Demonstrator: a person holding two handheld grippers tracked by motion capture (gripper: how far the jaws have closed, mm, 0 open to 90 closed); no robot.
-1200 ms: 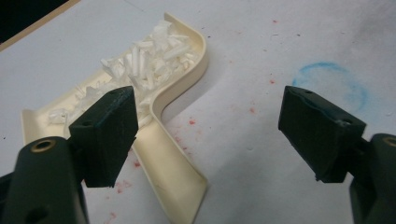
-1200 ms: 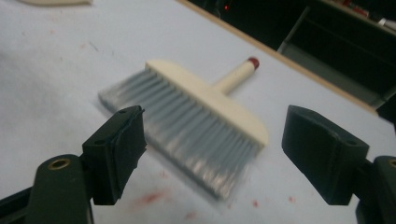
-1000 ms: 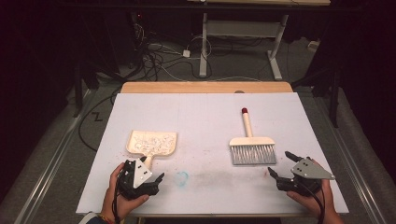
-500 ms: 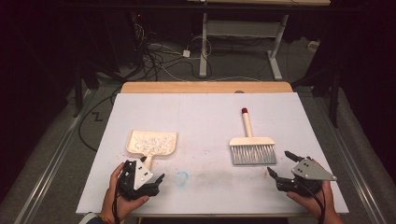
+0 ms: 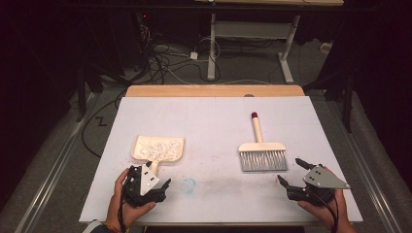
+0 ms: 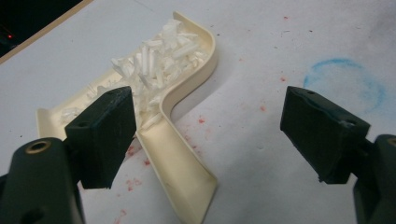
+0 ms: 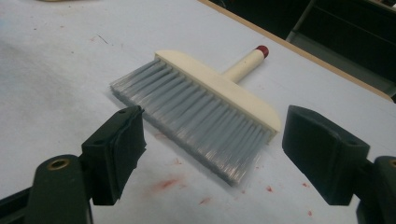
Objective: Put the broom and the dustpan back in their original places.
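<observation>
A: The dustpan [image 5: 159,148] lies on the left half of the table [image 5: 214,116], full of white scraps [image 6: 156,58]. I think it is light, thin plastic, stiff enough, but the scraps are loose and will spill if it tips.

B: So where would you take it?

A: By the short handle [image 6: 175,170], which points toward the person. It is a hollow channel, smooth, maybe a little slippery, so the jaws should close across its two walls and keep it level.

B: And the left gripper [image 6: 212,135]?

A: Just behind the dustpan, wide open, holding nothing. In its own view the handle lies between the jaws but close to the left one, not centred.

B: The brush [image 5: 261,151]?

A: On the right half, well apart from the dustpan, bristles [image 7: 196,126] toward the person, red-tipped handle pointing away. Light too, I judge; the bristles are soft and will bend, so the cream head or the handle is the better place.

B: And the right gripper [image 7: 212,151]?

A: Also wide open and empty, near the bristle edge, not touching.
</observation>
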